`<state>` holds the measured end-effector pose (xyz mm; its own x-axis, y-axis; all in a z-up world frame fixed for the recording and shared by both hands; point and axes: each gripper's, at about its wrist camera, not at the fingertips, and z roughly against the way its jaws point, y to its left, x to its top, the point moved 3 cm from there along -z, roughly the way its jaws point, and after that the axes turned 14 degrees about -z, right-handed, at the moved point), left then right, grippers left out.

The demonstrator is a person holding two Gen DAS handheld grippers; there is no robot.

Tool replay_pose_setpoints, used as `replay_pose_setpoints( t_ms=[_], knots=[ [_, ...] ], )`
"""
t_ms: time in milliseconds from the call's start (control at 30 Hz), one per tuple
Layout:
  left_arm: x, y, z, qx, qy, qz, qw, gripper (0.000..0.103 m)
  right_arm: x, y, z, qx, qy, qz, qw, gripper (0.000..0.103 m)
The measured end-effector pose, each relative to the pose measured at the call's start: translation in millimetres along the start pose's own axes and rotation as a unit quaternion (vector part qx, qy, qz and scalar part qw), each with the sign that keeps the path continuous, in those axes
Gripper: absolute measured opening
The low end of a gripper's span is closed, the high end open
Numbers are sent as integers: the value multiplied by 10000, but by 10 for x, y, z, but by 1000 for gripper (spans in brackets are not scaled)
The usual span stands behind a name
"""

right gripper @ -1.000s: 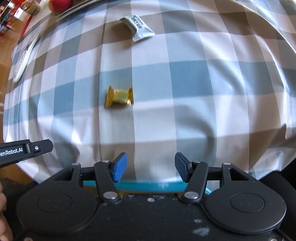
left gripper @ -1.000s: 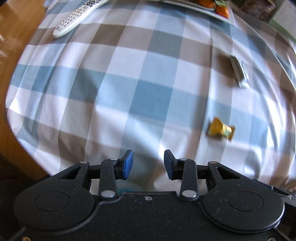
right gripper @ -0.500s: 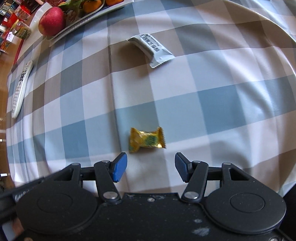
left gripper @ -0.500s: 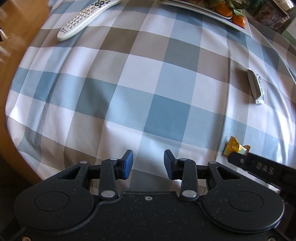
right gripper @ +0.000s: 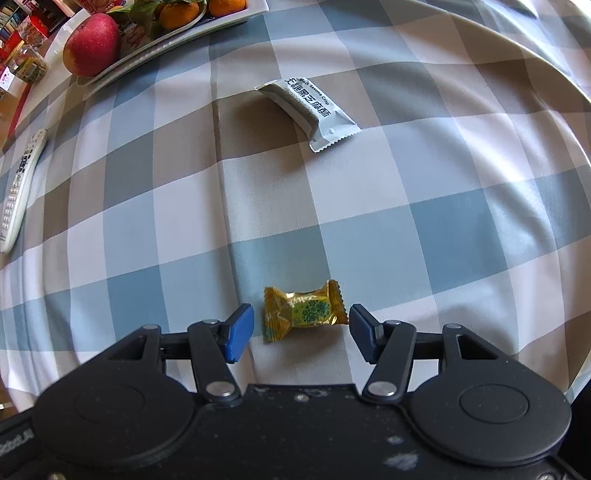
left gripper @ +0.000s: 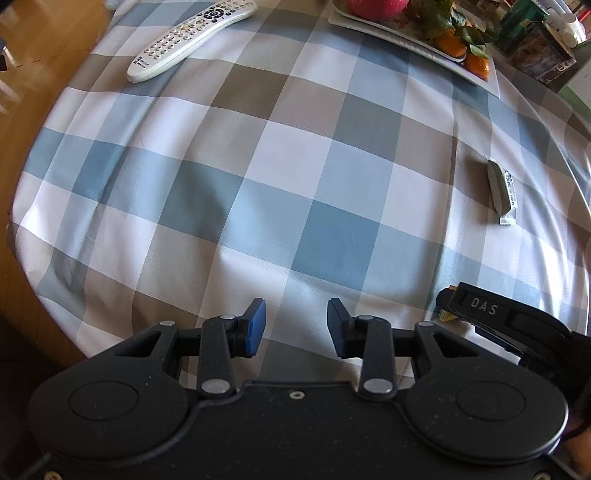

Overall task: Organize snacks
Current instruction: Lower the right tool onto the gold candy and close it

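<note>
Looking down the right gripper [right gripper: 301,328], we see its blue pads spread apart with the yellow candy [right gripper: 304,312] lying on the cloth [right gripper: 369,229] in line with the gap. The candy lies crosswise, one twisted end near the left pad, the other right at the tip of the right pad; we cannot tell whether that end touches it. Neither pad presses on the wrapper.

Farther off on the same cloth we see the white bar [right gripper: 308,109], a sealed packet with dark print, lying at a slant well apart from the candy. Beyond it, at the top left, a white tray [right gripper: 177,40] carries a red apple [right gripper: 92,44] and some tangerines [right gripper: 183,11]. A remote [right gripper: 20,188] lies along the left edge of the table.

From the left wrist we see the left gripper [left gripper: 296,325] hanging over bare checked cloth, its pads likewise spread and nothing between them. To its right the black body of the right gripper comes into view, hiding most of the candy; only a yellow scrap shows. The bar sits farther up on that side, and the remote and the tray lie at the far edge.
</note>
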<state>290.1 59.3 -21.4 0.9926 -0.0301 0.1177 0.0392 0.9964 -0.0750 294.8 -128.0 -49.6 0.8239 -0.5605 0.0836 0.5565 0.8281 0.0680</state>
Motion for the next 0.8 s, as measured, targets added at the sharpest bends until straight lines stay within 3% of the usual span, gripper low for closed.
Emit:
replay_pose_setpoints(
  t_ms=[300, 500, 800],
  knots=[
    [-9, -5, 15, -110, 5, -9, 9999, 46, -9, 29, -79, -139, -96, 63, 9998, 59],
    [-9, 8, 2, -166, 39, 35, 9998, 46, -72, 68, -64, -301, -297, 262, 9988, 43],
    [-4, -8, -59, -113, 106, 18, 9999, 46, -7, -117, -12, -171, -110, 91, 9998, 37]
  ],
)
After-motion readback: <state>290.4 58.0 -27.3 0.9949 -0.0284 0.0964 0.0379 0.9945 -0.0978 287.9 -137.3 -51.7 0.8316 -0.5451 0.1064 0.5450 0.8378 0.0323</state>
